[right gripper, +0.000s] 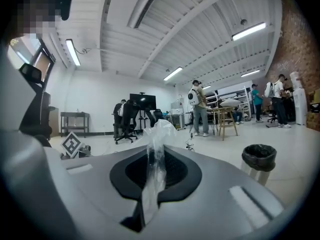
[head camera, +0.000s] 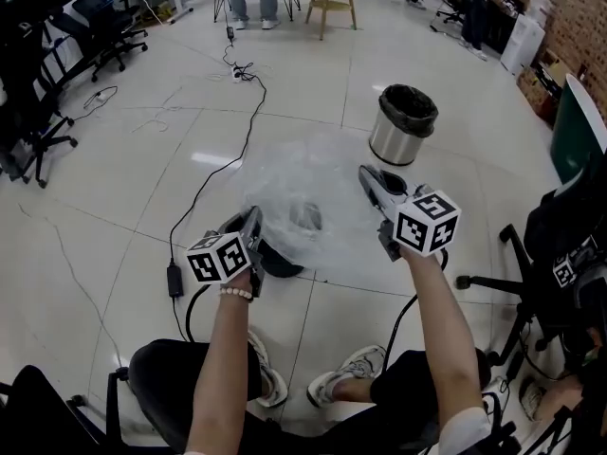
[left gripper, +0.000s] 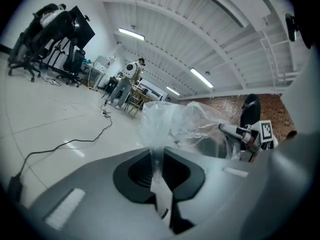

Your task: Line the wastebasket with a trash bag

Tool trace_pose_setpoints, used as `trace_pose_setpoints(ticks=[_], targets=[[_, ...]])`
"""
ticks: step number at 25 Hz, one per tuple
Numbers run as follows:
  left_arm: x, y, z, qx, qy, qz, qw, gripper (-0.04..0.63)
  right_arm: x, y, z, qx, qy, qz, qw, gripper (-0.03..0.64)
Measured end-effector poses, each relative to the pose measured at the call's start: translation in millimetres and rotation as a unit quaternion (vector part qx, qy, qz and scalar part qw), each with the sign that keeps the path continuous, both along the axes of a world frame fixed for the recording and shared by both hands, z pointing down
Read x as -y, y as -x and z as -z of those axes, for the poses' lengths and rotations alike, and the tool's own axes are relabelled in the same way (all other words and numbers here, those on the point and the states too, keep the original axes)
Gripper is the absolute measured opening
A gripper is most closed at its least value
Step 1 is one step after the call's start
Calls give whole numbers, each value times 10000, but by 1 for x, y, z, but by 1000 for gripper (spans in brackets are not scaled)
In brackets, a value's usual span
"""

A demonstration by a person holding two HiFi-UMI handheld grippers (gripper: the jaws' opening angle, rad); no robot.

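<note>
A clear trash bag (head camera: 302, 192) hangs stretched between my two grippers above the white floor. My left gripper (head camera: 254, 221) is shut on the bag's left edge. In the left gripper view a strip of film (left gripper: 156, 169) is pinched between the jaws and the bag (left gripper: 175, 121) billows beyond. My right gripper (head camera: 370, 176) is shut on the other edge, with a twisted strip of the bag (right gripper: 152, 174) between its jaws. A steel wastebasket (head camera: 402, 126) with a black liner stands beyond the bag at the right, and the right gripper view shows the wastebasket (right gripper: 258, 161) too. A dark round object (head camera: 277, 259) lies under the bag, partly hidden.
A black cable (head camera: 237, 140) runs across the floor to a power brick (head camera: 174, 280). Office chairs (head camera: 95, 27) stand at the far left, and another chair (head camera: 531, 282) is close at the right. A wooden stool (head camera: 332, 3) and standing people are at the back.
</note>
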State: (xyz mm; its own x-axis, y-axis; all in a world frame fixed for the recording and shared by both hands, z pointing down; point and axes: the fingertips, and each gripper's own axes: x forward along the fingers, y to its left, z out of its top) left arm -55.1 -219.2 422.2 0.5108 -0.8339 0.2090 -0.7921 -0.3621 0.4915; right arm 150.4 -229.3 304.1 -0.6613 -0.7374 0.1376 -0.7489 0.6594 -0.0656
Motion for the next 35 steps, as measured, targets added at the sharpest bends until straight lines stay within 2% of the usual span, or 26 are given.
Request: trace_pose_setpoints(ticks=[3,7,11,14,15,16,17,18,19,21,23,25,28,30,31,32,33,35], targets=[[0,35,-30,408,402,263,9980,12,8,41,-19,-73,101,243,9996,2],[-5,64,-63,440,762,486,9949,12,18,68,-54,-84,383,379,9985,2],[-3,71,-111,741,1383,141,9875,12,39,59,-107,-72,989,190,9949,2],[0,70,-123,724,1396,94,9875,18,49,42,-151,-114,1572,-32,9875,3],[3,69,-123,725,1375,83,9878,48,51,36,-160,-140,1726,-93,9849,8],[6,68,-123,743,1374,92,9877,84,54,31,-166,-166,1864,-146,9822,56],[9,70,-123,769,1394,129,9872,133,56,27,-171,-203,1992,-199,9796,143],[11,74,-122,794,1431,186,9863,162,60,22,-174,-276,2100,-277,9769,200],[13,79,-123,810,1481,246,9853,203,64,16,-176,-396,2183,-394,9743,223],[16,88,-122,792,1586,307,9837,297,72,3,-177,-668,2289,-658,9689,355],[19,95,-115,747,1609,294,9837,310,77,-8,-167,-755,2322,-845,9661,430],[25,102,-96,746,1476,277,9858,325,78,-20,-140,-784,2143,-1046,9680,451],[35,105,-60,838,1166,38,9896,324,63,-21,-79,-1054,1593,-1032,9762,435],[41,104,-45,1099,1073,-240,9878,319,41,12,-43,-1217,1397,-545,9812,185],[43,104,-42,1232,1073,-351,9859,316,28,35,-34,-1374,1349,-201,9811,139],[45,103,-40,1329,1091,-436,9841,310,16,60,-36,-1634,1348,141,9772,19],[45,102,-39,1430,1101,-511,9822,310,5,84,-47,-1965,1433,446,9690,3],[44,98,-36,1786,1051,-654,9761,310,-13,123,-85,-2470,1913,1023,9444,22]])
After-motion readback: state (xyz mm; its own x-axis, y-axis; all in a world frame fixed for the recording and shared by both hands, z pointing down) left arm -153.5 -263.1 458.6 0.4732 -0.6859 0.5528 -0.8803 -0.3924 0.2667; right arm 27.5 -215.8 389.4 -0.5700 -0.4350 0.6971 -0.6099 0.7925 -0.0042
